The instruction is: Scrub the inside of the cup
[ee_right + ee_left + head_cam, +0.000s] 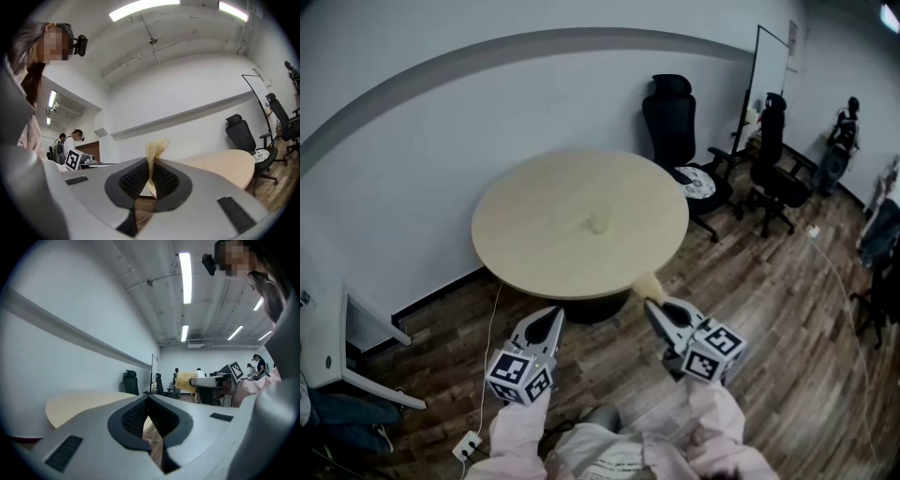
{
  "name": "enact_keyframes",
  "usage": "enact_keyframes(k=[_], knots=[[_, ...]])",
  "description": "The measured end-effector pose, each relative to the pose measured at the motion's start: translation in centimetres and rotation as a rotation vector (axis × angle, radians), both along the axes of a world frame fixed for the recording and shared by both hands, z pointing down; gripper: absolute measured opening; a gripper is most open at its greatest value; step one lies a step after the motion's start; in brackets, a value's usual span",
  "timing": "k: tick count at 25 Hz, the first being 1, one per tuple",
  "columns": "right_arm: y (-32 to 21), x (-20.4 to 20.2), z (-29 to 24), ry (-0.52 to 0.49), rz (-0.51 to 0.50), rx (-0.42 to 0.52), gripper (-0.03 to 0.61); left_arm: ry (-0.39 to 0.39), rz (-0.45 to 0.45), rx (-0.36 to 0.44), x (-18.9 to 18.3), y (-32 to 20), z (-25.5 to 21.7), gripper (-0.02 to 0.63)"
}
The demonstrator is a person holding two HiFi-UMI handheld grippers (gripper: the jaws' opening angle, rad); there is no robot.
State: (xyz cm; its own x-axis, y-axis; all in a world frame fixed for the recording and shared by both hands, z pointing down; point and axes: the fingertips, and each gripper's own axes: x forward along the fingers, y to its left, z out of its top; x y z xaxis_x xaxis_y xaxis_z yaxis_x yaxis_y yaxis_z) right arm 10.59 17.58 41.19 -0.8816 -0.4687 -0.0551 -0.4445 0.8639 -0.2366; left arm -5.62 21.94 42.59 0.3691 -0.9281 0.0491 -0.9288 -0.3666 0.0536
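A round beige table [544, 234] stands ahead of me, with a small pale cup [598, 223] near its middle, too faint to make out well. My left gripper [554, 315] hovers over the floor just short of the table's near edge; in the left gripper view [146, 399] its jaws are shut with nothing between them. To its right, my right gripper [650, 306] is shut on a yellow scrub sponge [648, 285]. The sponge [155, 149] sticks up from between the pads in the right gripper view [151, 164]. It also shows as a yellow tuft [186, 381] in the left gripper view.
Two black office chairs [677, 127] [772, 155] stand behind the table at the right, beside a whiteboard [769, 70]. A white desk [333, 337] is at the left. A power strip [467, 444] and its cable lie on the wooden floor. A person [842, 131] stands at the far right.
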Motion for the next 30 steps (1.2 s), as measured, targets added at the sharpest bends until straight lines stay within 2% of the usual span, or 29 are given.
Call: enact_keyframes(k=[6, 21, 30], knots=[[-2.1, -1.4, 0.2, -0.019, -0.022, -0.015, 0.008, 0.008, 0.016, -0.015, -0.7, -2.2, 0.7, -0.003], [-11.0, -4.3, 1.0, 0.005, 0.041, -0.071, 0.008, 0.026, 0.087, -0.06, -3.7, -12.6, 1.2, -0.003], [-15.2, -6.1, 1.3, 0.005, 0.071, -0.083, 0.008, 0.032, 0.12, -0.069, -5.7, -17.0, 1.8, -0.003]])
